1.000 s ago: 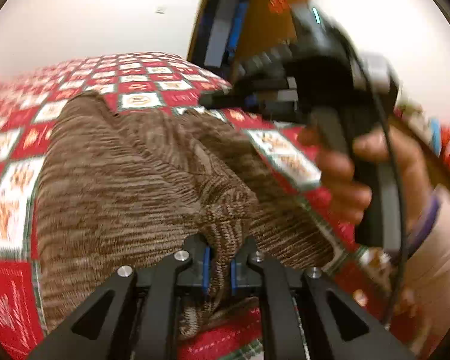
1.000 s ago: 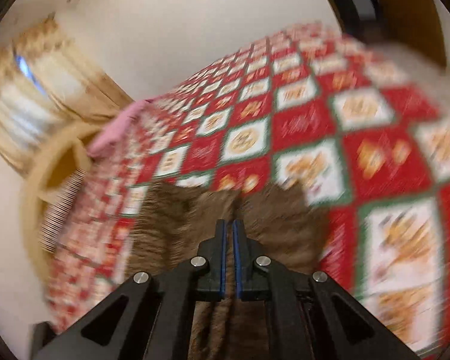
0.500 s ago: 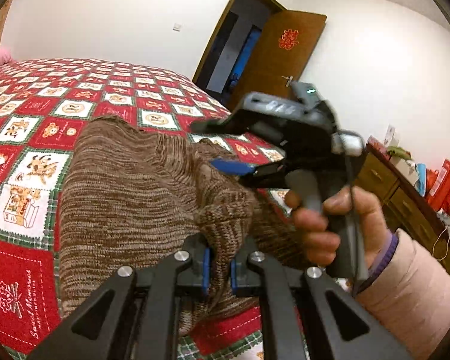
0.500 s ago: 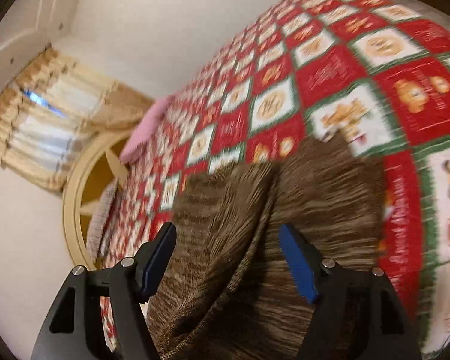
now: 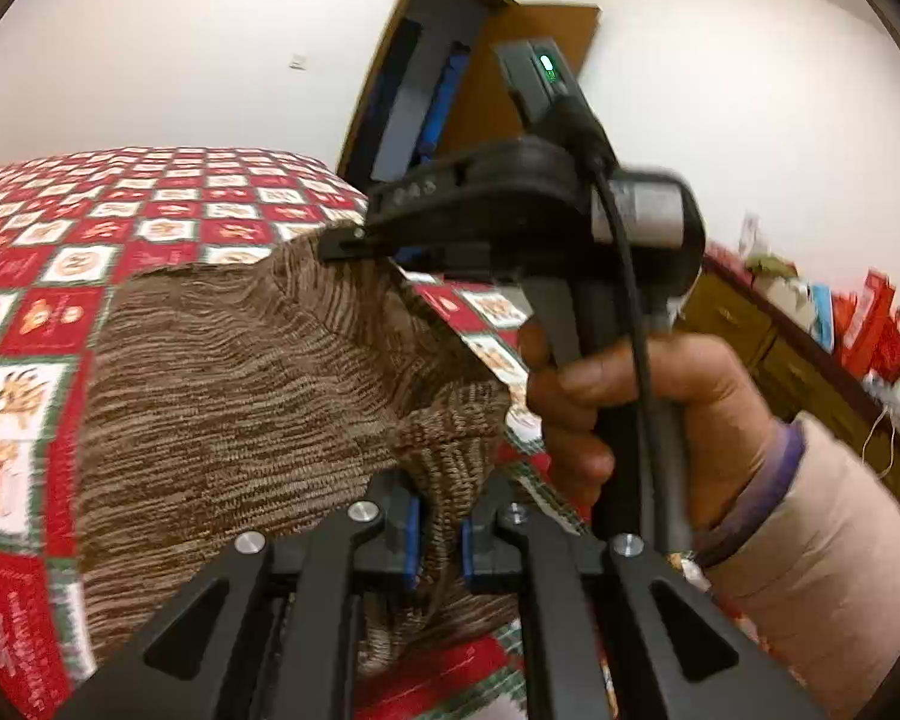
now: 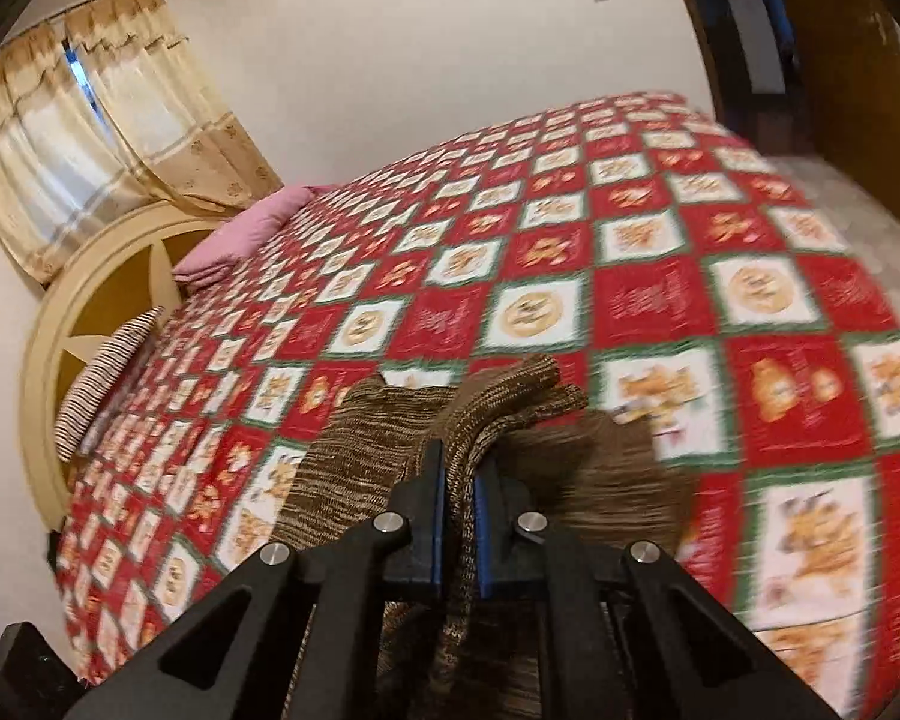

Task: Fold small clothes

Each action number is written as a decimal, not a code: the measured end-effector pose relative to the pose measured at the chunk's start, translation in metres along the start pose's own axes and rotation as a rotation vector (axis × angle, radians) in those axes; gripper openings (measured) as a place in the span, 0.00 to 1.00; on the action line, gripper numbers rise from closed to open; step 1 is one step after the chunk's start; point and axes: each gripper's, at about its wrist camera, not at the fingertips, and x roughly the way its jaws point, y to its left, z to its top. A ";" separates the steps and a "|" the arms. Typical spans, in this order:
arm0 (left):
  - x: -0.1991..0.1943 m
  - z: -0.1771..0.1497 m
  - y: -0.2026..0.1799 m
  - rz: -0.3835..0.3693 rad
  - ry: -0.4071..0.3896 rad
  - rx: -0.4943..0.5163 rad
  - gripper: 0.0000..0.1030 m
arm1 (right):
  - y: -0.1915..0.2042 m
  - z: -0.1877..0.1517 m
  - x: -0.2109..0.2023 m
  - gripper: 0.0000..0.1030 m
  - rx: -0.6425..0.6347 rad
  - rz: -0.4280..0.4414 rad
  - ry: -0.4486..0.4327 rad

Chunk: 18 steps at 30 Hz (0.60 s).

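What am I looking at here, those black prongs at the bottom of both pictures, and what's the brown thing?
No robot: a person holds a hand-squeezed gripper in each hand, each with a camera looking along its two fingers. One picture is from the left gripper, the other from the right gripper. The brown thing is a knitted sweater lying on a bed with a red patchwork quilt. Both grippers are shut on folds of it. In the left view you also see the person's right hand holding the other gripper.
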 end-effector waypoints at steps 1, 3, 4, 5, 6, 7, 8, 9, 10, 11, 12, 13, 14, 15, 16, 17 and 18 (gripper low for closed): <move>0.009 -0.002 -0.003 0.006 0.024 0.009 0.09 | -0.005 0.000 0.001 0.07 0.004 -0.019 0.006; 0.029 -0.008 -0.004 0.019 0.108 0.012 0.09 | -0.022 -0.006 0.008 0.07 0.016 -0.077 0.044; 0.035 -0.013 -0.005 0.033 0.144 0.015 0.09 | -0.029 -0.010 0.012 0.07 0.019 -0.102 0.066; 0.039 -0.017 -0.004 0.041 0.174 0.016 0.09 | -0.038 -0.018 0.021 0.07 0.000 -0.156 0.100; 0.034 -0.018 -0.002 0.028 0.176 0.010 0.10 | -0.043 -0.026 0.027 0.07 -0.015 -0.180 0.125; 0.026 -0.019 -0.001 0.014 0.167 0.008 0.14 | -0.048 -0.033 0.030 0.10 -0.016 -0.187 0.145; 0.017 -0.020 0.001 -0.006 0.167 0.012 0.23 | -0.053 -0.038 0.026 0.12 0.000 -0.166 0.130; 0.008 -0.021 0.004 -0.027 0.174 0.019 0.28 | -0.058 -0.040 0.018 0.17 0.035 -0.159 0.123; -0.005 -0.025 0.010 -0.056 0.184 0.028 0.40 | -0.063 -0.041 0.010 0.22 0.076 -0.169 0.126; -0.016 -0.028 0.018 -0.076 0.189 0.032 0.53 | -0.067 -0.043 0.001 0.39 0.116 -0.198 0.125; -0.031 -0.033 0.030 -0.094 0.186 0.031 0.58 | -0.070 -0.046 -0.013 0.52 0.149 -0.243 0.114; -0.044 -0.038 0.041 -0.101 0.173 0.023 0.61 | -0.072 -0.051 -0.030 0.52 0.163 -0.294 0.090; -0.057 -0.042 0.050 -0.094 0.158 0.006 0.61 | -0.071 -0.054 -0.041 0.52 0.161 -0.309 0.073; -0.064 -0.044 0.055 -0.086 0.147 -0.009 0.61 | -0.068 -0.060 -0.057 0.52 0.159 -0.299 0.049; -0.071 -0.044 0.064 -0.072 0.129 -0.030 0.61 | -0.064 -0.066 -0.071 0.52 0.159 -0.267 0.028; -0.078 -0.041 0.072 -0.046 0.107 -0.054 0.62 | -0.057 -0.073 -0.084 0.52 0.155 -0.217 0.008; -0.080 -0.035 0.082 -0.008 0.089 -0.081 0.62 | -0.045 -0.080 -0.095 0.52 0.136 -0.170 -0.004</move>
